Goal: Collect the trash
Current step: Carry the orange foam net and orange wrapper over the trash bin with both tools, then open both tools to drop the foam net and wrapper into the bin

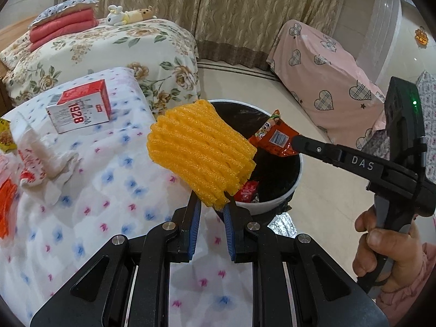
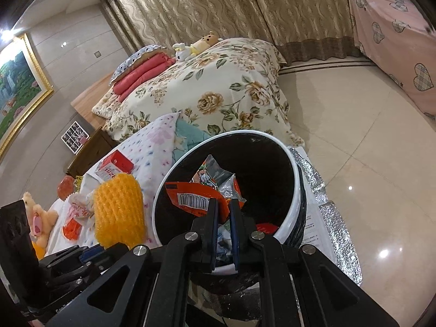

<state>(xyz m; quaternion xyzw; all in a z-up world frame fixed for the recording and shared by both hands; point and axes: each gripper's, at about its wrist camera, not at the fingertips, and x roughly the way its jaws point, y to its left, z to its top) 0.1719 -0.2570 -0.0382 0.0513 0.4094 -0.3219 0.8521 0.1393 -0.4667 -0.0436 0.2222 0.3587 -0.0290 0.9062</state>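
The left gripper [image 1: 212,204] is clamped on a yellow foam fruit net [image 1: 200,150], held at the near rim of the white trash bin [image 1: 275,204] — beside it, the right gripper [image 2: 224,204] pinches an orange snack wrapper [image 2: 196,196] over the bin's mouth. Beyond lies open tiled floor [image 2: 354,125].

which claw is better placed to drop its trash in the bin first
Right. The right claw already holds its orange snack wrapper over the open mouth of the bin. The left claw grips the yellow foam net nearer the rim, partly over the bedspread.
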